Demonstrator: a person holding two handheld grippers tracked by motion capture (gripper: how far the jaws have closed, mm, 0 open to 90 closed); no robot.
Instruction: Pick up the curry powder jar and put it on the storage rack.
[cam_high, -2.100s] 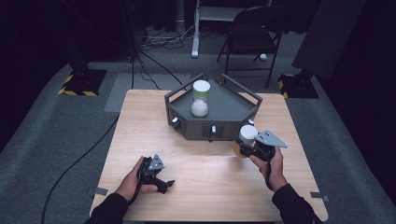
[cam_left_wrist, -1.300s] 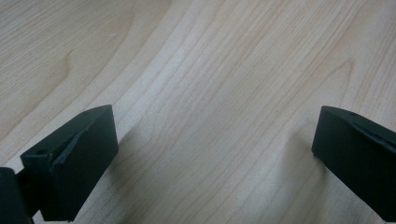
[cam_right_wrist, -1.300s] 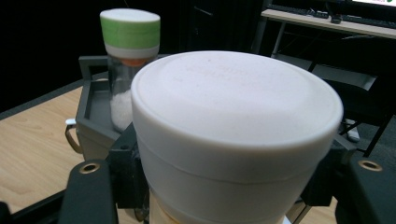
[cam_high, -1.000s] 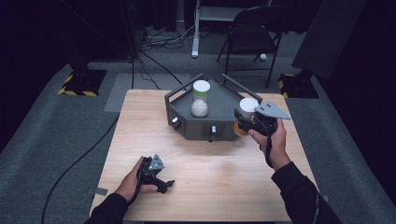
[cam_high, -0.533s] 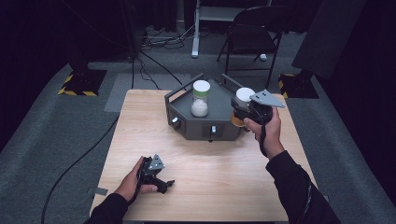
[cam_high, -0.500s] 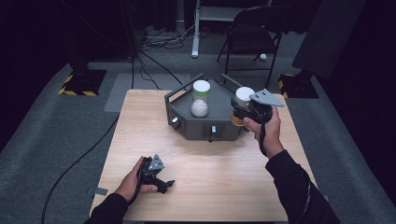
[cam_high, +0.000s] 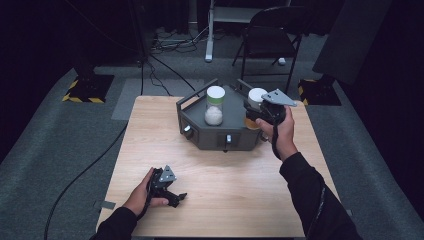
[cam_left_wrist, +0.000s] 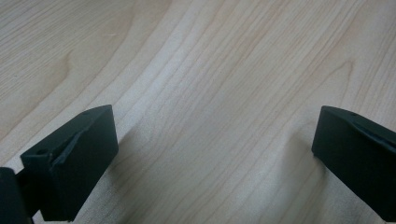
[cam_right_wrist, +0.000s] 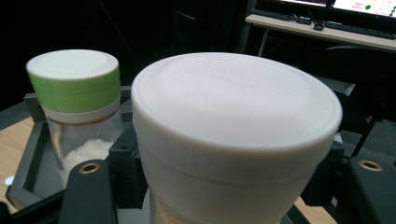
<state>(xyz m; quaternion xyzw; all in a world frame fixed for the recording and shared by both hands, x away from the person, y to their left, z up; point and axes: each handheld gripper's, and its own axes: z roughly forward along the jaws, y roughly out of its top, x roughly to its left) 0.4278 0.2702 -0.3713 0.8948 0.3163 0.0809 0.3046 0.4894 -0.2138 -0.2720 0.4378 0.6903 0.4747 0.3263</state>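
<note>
Jaws of the right gripper (cam_high: 259, 111): pinching a white-capped jar (cam_right_wrist: 233, 135), one black jaw on each side of its body just below the cap; amber contents show at the jar's base in the high view. Jar position: held upright over the right-hand edge of the dark grey tray (cam_high: 192, 125), just beside the tray's near-right corner, clear of the tabletop (cam_high: 150, 130). Right hand (cam_high: 282, 135): wrapped around the gripper body to the near side of the tray, with a grey three-cornered plate above the gripper. Jaws of the left gripper (cam_left_wrist: 212, 158): spread wide, nothing between them, bare wood grain in the gap. Left gripper position: low on the tabletop, well apart from the tray, toward the near-left, in the left hand (cam_high: 142, 195). Green-banded jar (cam_high: 215, 105): clear glass, white lid with a green band, white powder in the lower part; upright inside the tray, left of the white-capped jar and apart from it. Tray: angular, raised walls, small knobs on its front face, at the far middle of the tabletop.
</note>
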